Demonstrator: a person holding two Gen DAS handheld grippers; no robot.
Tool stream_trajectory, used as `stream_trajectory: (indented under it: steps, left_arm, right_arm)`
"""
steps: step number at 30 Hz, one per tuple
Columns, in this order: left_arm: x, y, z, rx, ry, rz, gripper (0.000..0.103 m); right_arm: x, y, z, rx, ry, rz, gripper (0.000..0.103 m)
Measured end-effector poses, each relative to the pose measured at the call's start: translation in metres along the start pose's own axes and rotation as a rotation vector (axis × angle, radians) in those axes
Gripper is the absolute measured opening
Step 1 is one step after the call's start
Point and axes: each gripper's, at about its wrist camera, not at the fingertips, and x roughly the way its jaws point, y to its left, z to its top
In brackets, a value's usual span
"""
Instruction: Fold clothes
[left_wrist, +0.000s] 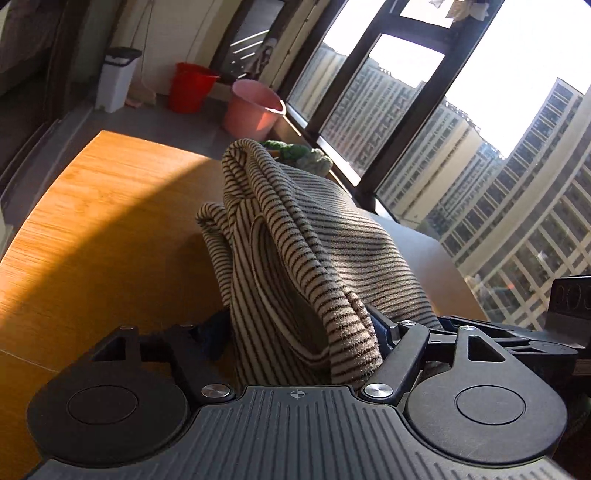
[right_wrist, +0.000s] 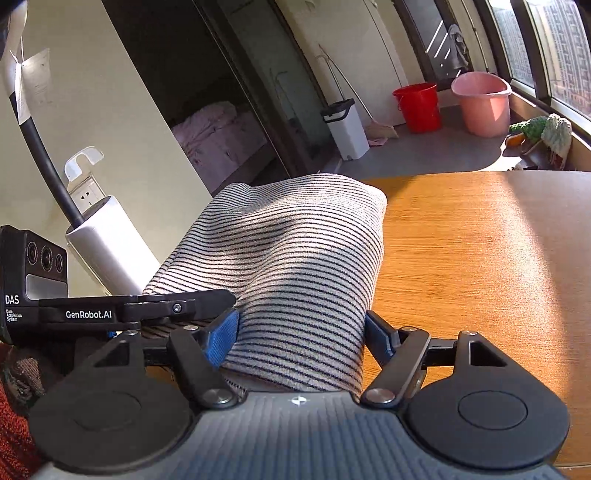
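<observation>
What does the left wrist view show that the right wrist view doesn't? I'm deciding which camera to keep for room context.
Only the left wrist view shows the tall apartment blocks through the window.

Only the right wrist view shows the bedroom doorway with a bed, the wall socket and the white cylinder beside the table.

Both show the striped garment bunched between that camera's own jaws, the wooden table, the red bucket, the pink bucket and the white bin.

The striped garment (left_wrist: 295, 258) hides the left tool's (left_wrist: 295, 332) fingertips.
</observation>
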Motion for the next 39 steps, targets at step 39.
stream_trajectory:
  steps: [39]
  left_arm:
    - [-0.023,0.020,0.043,0.030,-0.210,-0.005,0.077]
  right_arm:
    - [0.080,0.057,0.031,-0.218,-0.146,-0.158,0.100]
